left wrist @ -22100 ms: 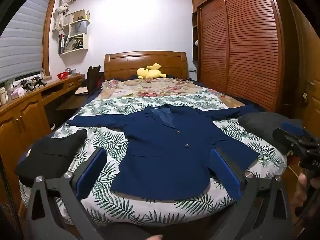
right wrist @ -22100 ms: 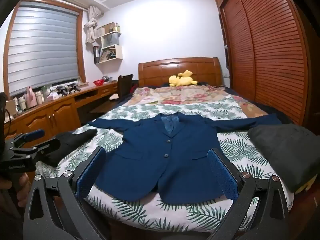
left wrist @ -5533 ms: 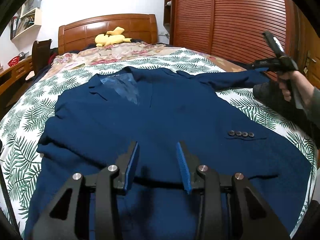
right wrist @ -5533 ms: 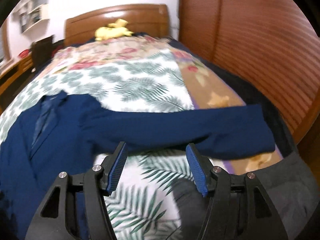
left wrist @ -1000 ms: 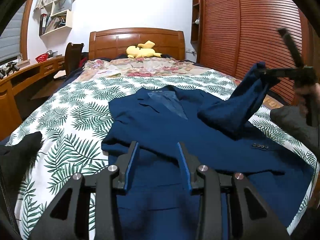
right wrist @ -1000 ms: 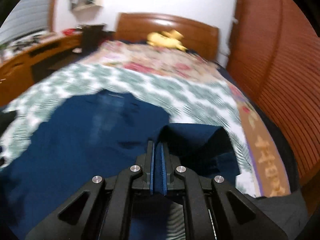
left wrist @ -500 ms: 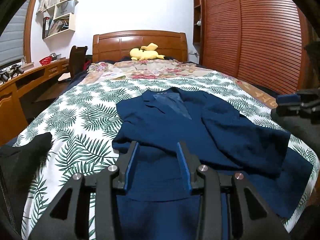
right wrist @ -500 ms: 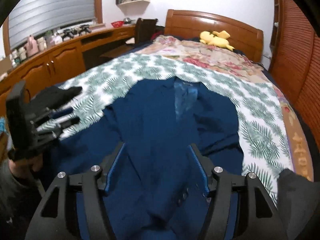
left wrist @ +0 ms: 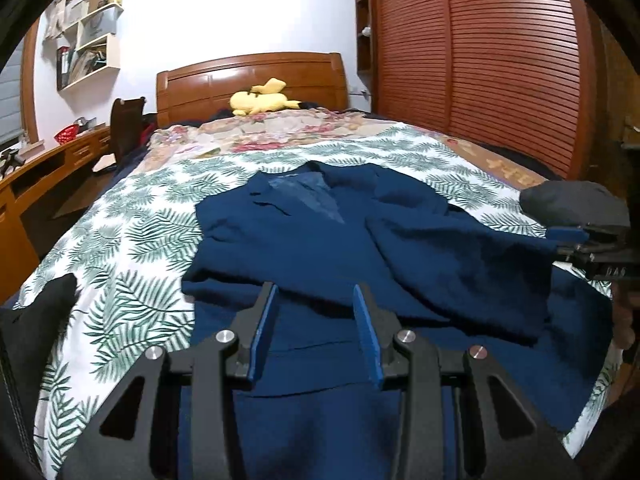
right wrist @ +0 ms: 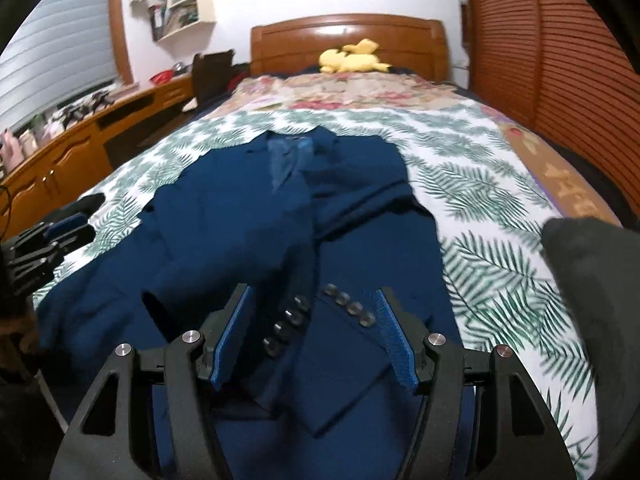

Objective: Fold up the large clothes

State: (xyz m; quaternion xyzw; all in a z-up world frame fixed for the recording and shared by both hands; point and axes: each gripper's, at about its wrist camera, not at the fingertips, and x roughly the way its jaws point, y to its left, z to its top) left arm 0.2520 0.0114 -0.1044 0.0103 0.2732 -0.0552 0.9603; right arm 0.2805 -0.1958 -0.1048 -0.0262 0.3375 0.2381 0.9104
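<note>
Already both sleeves lay folded over jacket (right wrist: 256,216) on bed (right wrist: 500,208). Right gripper (right wrist: 314,336) jaws spread, empty; left gripper (left wrist: 314,336) jaws part-spread, empty. Risk: loose cuff (right wrist: 348,344) sliding off, fold bunching.

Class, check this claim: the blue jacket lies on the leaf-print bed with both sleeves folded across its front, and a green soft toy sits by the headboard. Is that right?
One detail is wrong: the soft toy is yellow, not green, as the right wrist view shows. The jacket does lie on the bed with both sleeves folded in.
</note>
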